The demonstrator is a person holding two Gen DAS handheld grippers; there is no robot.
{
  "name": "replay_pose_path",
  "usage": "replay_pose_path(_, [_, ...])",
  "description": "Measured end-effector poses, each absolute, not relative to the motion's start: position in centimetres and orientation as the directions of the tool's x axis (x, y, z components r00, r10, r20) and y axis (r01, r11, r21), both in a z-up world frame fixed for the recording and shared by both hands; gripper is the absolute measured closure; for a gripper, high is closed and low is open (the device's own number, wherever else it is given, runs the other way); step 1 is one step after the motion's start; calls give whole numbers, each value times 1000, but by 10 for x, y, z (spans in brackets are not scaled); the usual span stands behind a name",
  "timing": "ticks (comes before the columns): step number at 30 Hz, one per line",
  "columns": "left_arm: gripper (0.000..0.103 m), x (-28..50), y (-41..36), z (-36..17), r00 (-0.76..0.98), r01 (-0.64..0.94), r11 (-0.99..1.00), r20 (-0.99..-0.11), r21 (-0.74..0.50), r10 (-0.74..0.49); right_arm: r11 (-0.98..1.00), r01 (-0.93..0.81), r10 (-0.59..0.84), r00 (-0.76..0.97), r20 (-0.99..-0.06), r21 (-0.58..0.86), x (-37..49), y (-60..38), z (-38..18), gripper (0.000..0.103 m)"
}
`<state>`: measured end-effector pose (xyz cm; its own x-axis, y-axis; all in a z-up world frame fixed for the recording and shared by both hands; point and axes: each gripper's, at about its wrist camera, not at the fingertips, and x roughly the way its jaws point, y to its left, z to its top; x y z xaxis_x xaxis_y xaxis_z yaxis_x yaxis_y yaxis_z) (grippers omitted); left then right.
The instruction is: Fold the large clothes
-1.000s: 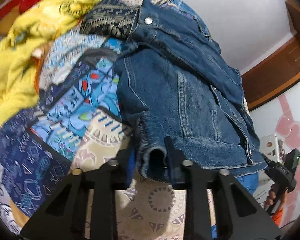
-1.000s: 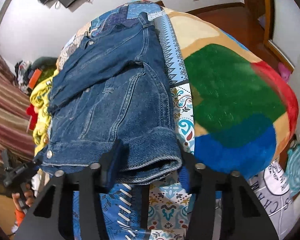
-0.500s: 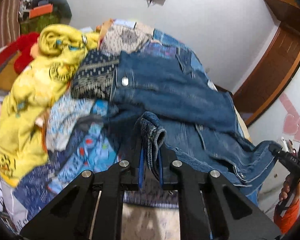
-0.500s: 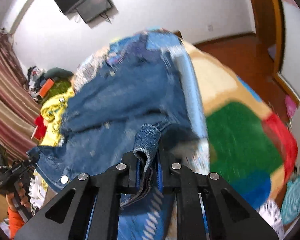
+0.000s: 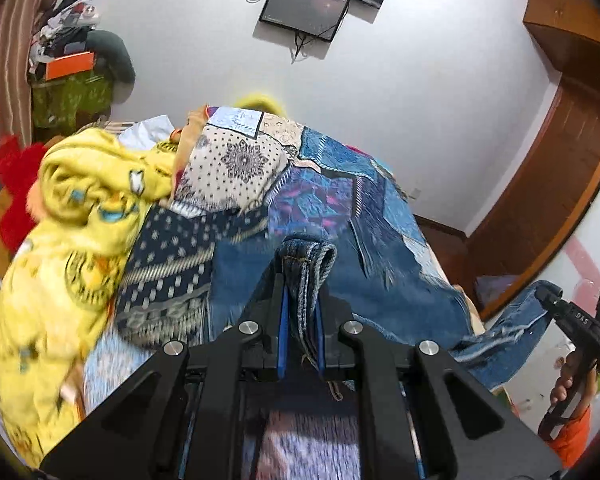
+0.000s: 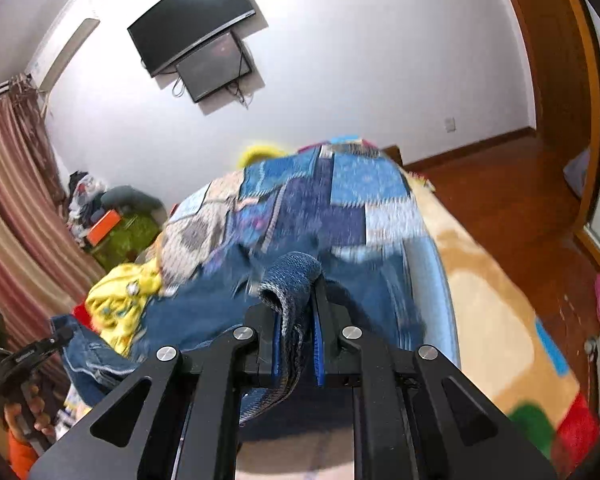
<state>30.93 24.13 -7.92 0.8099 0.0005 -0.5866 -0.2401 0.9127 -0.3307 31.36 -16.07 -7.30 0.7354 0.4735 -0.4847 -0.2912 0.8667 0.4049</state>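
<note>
Both tools, left tool [image 5: 301, 280] and right tool [image 6: 296, 300], now grip the denim jacket [image 5: 400, 292] hem tightly; we have lifted it from the bed [image 6: 480, 292], so the fold is starting.

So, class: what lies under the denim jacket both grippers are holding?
Under the denim jacket lies a patchwork bedspread, visible beyond it. The part directly beneath is covered. Both left gripper and right gripper clamp denim.

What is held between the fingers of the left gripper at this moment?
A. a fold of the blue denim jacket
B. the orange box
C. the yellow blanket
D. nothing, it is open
A: in the left wrist view the left gripper is shut on a fold of the denim jacket.
</note>
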Motion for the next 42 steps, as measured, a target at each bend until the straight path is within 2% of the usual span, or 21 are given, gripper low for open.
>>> replay_pose_path(4, [92, 373, 251, -103, 766, -272, 917, -642, -291, 24, 882, -235, 438, 726, -530, 407, 366, -155, -90, 92])
replay_pose_path(10, [92, 445, 252, -181, 642, -346, 924, -759, -163, 107, 904, -198, 406, 682, -609, 380, 414, -140, -142, 92])
replay_pose_path(14, [89, 456, 254, -202, 628, -357, 923, -769, -145, 122, 905, -183, 400, 670, -626, 383, 426, -141, -158, 85])
replay_pose_path(16, [78, 456, 249, -199, 620, -349, 933, -768, -87, 160, 919, -160, 372, 656, -657, 361, 430, -147, -158, 78])
replay_pose_path(17, [73, 454, 246, -194, 616, -345, 938, -761, -28, 203, 930, -137, 343, 662, -667, 342, 431, -151, -154, 71])
replay_pose_path(19, [54, 450, 243, -182, 612, -340, 940, -749, 39, 253, 936, -121, 321, 684, -655, 332, 429, -162, -142, 60])
replay_pose_path(21, [40, 441, 248, -166, 626, -356, 934, -736, 25, 258, 934, -125, 323, 699, -638, 336, 423, -170, -130, 48])
replay_pose_path(22, [34, 436, 251, -157, 642, -358, 934, -727, -3, 243, 932, -134, 329, 703, -631, 336, 416, -174, -122, 47])
replay_pose_path(24, [28, 425, 255, -142, 662, -357, 933, -718, -49, 216, 931, -175, 347, 698, -627, 321, 402, -175, -110, 47])
replay_pose_path(26, [26, 415, 255, -130, 667, -344, 937, -719, -64, 196, 930, -220, 361, 687, -631, 293, 388, -170, -102, 44])
replay_pose_path(29, [24, 400, 247, -124, 654, -303, 951, -737, -52, 168, 920, -286, 392, 675, -625, 267, 368, -160, -97, 32])
replay_pose_path(34, [23, 385, 216, -141, 604, -189, 982, -790, -15, 105, 904, -361, 419, 649, -635, 228, 344, -132, -102, 24])
replay_pose_path(36, [23, 383, 200, -154, 572, -147, 989, -817, -9, 78, 896, -385, 430, 625, -652, 222, 343, -116, -110, 18])
replay_pose_path(40, [23, 390, 170, -178, 532, -47, 998, -847, -30, -1, 879, -423, 450, 583, -677, 220, 345, -89, -128, 17])
replay_pose_path(42, [23, 398, 162, -186, 525, -23, 1000, -851, -14, 0, 867, -444, 461, 549, -697, 224, 352, -73, -140, 17])
